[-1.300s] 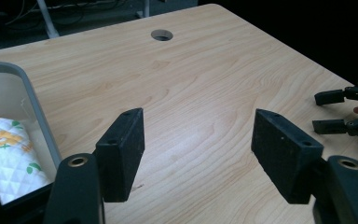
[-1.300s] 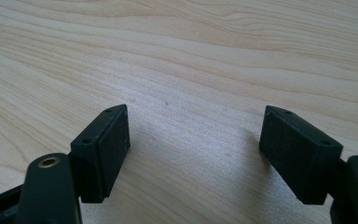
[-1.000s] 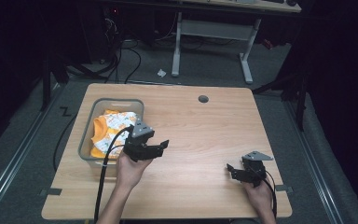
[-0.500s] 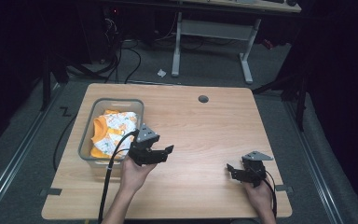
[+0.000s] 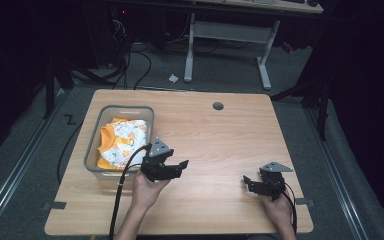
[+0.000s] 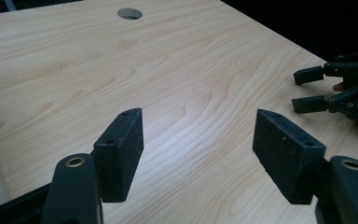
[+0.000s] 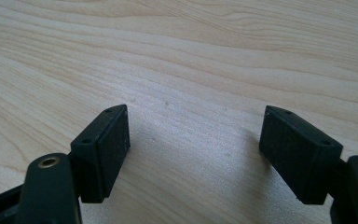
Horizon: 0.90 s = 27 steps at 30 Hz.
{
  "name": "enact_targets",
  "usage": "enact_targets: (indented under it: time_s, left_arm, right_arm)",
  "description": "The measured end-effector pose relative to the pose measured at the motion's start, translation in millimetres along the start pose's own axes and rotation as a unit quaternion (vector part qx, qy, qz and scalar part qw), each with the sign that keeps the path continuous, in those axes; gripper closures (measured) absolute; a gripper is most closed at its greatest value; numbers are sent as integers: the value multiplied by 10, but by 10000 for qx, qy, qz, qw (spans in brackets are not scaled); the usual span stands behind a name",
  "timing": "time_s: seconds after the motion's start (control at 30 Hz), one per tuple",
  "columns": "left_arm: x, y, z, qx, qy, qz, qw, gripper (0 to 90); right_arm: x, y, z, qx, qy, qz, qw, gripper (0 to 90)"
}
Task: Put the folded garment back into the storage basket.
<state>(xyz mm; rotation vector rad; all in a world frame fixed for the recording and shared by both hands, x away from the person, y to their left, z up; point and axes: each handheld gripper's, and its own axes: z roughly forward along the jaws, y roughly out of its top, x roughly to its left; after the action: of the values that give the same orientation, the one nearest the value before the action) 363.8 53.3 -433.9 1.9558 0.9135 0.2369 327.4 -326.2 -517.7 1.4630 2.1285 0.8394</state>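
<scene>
My left gripper (image 5: 181,168) hovers over the wooden table (image 5: 220,140), just right of a clear plastic bin (image 5: 125,108), and points to the right. Its jaws stand open with nothing between them; in the left gripper view the left gripper (image 6: 198,135) has bare wood between its pads. An orange and white patterned cloth (image 5: 121,139) lies bunched inside the bin. My right gripper (image 5: 248,183) rests low near the table's front right and points left. It is open and empty, as the right gripper (image 7: 196,130) shows over plain wood. Farther off in the left gripper view, the right gripper (image 6: 298,91) faces me.
A round cable hole (image 5: 218,106) sits near the table's far edge. Each gripper trails a black cable off the front edge. Beyond the table stand a desk frame (image 5: 227,35) and floor cables in the dark.
My left gripper has shifted slightly to the right, away from the bin, still open. The right gripper has not moved.
</scene>
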Motion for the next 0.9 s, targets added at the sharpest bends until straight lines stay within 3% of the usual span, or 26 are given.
enact_targets:
  time_s: [0.47, 0.9]
  left_arm:
    - [-36, -170, 189, 209, 24, -31, 9998, 343]
    - [-57, -313, 349, 396, 212, 29, 9990, 342]
  right_arm:
    - [0, 0, 0, -1, -1, -1, 10000, 247]
    - [1, 0, 0, -2, -1, 1, 10000, 247]
